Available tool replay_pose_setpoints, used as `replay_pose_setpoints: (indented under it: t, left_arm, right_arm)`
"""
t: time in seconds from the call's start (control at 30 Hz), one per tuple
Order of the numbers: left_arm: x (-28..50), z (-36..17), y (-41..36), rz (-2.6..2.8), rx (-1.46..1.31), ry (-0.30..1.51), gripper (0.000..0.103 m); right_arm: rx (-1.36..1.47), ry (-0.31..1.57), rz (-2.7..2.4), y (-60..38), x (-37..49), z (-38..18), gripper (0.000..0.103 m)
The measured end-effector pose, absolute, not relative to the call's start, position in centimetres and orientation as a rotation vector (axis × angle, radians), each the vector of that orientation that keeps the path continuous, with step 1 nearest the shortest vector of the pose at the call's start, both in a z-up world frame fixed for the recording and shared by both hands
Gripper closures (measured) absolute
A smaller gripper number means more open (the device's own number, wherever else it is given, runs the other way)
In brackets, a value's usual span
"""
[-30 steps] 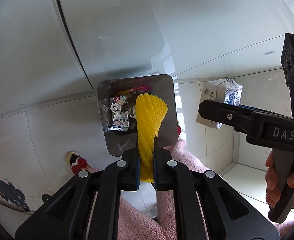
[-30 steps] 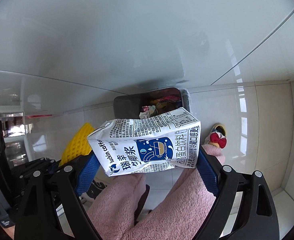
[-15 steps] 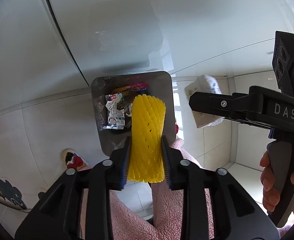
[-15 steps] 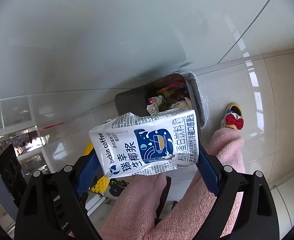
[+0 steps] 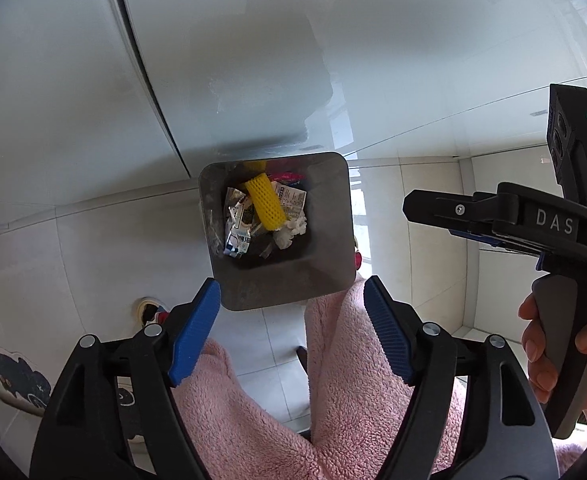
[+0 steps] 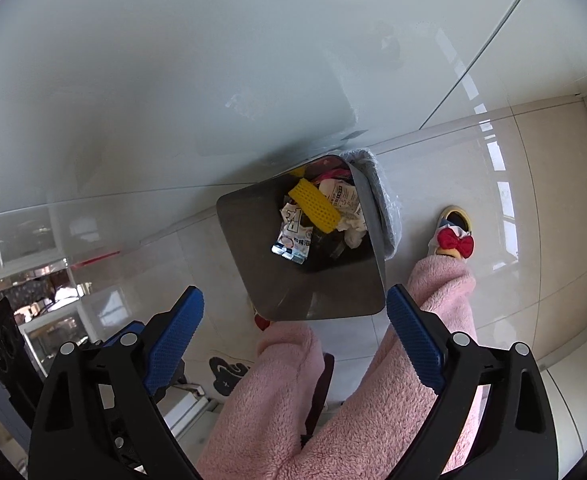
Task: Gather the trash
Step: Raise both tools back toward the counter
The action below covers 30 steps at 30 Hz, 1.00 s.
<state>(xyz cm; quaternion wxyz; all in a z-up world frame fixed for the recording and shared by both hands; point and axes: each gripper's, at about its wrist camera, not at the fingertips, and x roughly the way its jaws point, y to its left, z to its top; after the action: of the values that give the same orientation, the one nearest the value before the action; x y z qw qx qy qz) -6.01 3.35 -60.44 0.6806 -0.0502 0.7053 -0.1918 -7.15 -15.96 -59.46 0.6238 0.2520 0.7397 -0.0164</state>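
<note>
**Blue pads spread wide over the bin**

Blue rubber lines my fingers, and both tools are gaping with nothing between the pads. My left gripper (image 5: 291, 308) hangs above my pink fleece legs (image 5: 345, 380), its jaws far apart. My right gripper (image 6: 295, 316) is spread just as wide and carries nothing; from the left camera I see it side-on, with my right hand (image 5: 561, 344) wrapped round its grey handle.

Just past both sets of fingertips, down on the pale tiled floor (image 6: 493, 184), stands the grey square bin (image 5: 325, 280), close against the white wall (image 5: 233, 60). A clear liner (image 6: 385, 196) bulges over one side of its rim. Inside lies the trash: a yellow foam net (image 5: 264, 203) resting tilted on top of the heap, printed wrappers (image 6: 293, 240) beneath and beside it, a crumpled white tissue (image 5: 291, 234) touching the net's lower end, and something pink-red at the far edge that I cannot make out.

Beside the bin sits my slipper (image 6: 455, 236) with its red bow.
</note>
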Motion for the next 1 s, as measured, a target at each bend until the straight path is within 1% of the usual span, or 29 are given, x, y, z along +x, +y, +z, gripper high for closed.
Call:
replay_pose_setpoints:
  t: [0.2,0.57,0.6,0.83,1.0]
  left_arm:
    - [-6.1,-56.0,3.7,-0.450,-0.127,1.519,0.030]
    - [-6.3,-45.9,3.9,-0.450,-0.066,1.355,0.029]
    - [-6.3,-44.9,4.0,-0.451,-0.059,1.332,0.028]
    - [-5.4,-38.0,4.8,-0.440,-0.046,1.185,0.027]
    - [-4.4,-33.1,5.7,-0.457,-0.060,1.115,0.028]
  right_arm:
    - [0.547,1.671,-0.011,-15.9,-7.2,-55.9,0.010]
    - [0.434,1.492,-0.022,-17.1,-7.5,-44.1,0.009]
    - [0.434,1.492,-0.022,-17.1,-7.5,-44.1,0.009]
    - [0.404,1.309,-0.055,-18.0,-7.3,-35.7,0.009]
    - [0.366,1.158,-0.057,-18.5,-5.8,-30.0,0.009]
